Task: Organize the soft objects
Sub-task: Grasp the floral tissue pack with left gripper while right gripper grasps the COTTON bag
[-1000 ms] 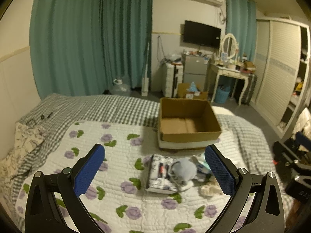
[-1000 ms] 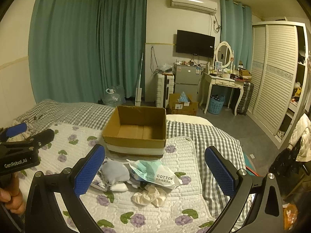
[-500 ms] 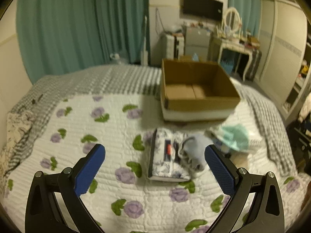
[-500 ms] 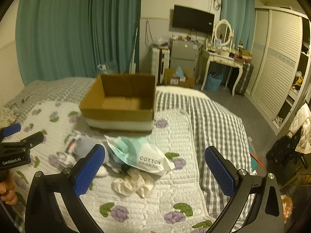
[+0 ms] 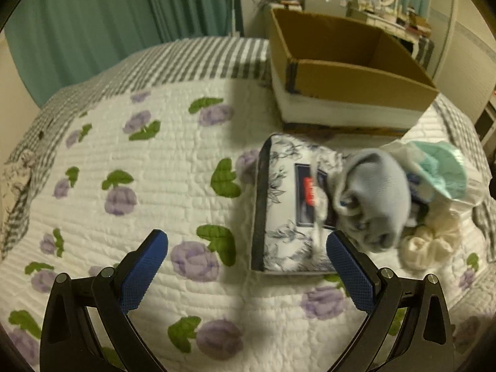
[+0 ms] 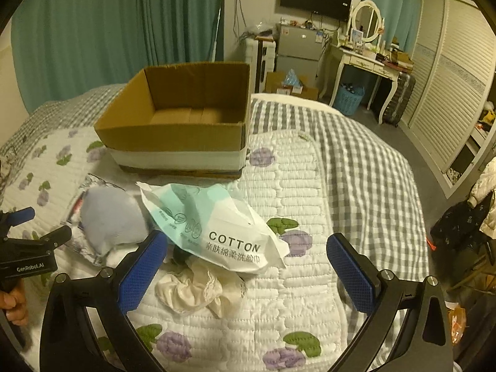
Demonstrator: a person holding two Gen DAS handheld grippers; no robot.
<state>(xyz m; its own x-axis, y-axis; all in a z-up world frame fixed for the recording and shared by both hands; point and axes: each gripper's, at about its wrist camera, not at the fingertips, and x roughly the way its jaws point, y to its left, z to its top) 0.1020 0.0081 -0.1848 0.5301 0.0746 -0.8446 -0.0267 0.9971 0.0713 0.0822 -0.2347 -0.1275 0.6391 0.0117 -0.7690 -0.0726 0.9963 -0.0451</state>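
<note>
A pile of soft things lies on the quilted bed: a floral tissue pack, a grey-blue cloth bundle, a white-and-teal COTTON bag and a cream lace cloth. Behind them stands an open, empty cardboard box. My left gripper is open, low over the quilt, its right finger close to the tissue pack. My right gripper is open above the cream cloth and the bag. The left gripper also shows at the right view's left edge.
A flowered white quilt covers a grey checked bedspread. Teal curtains hang behind. A dressing table, a blue basket and a wardrobe stand to the right of the bed. A hand holds the left gripper.
Both grippers have moved down and forward toward the pile, which now looks larger and nearer. Both stay open. The objects have not moved.
</note>
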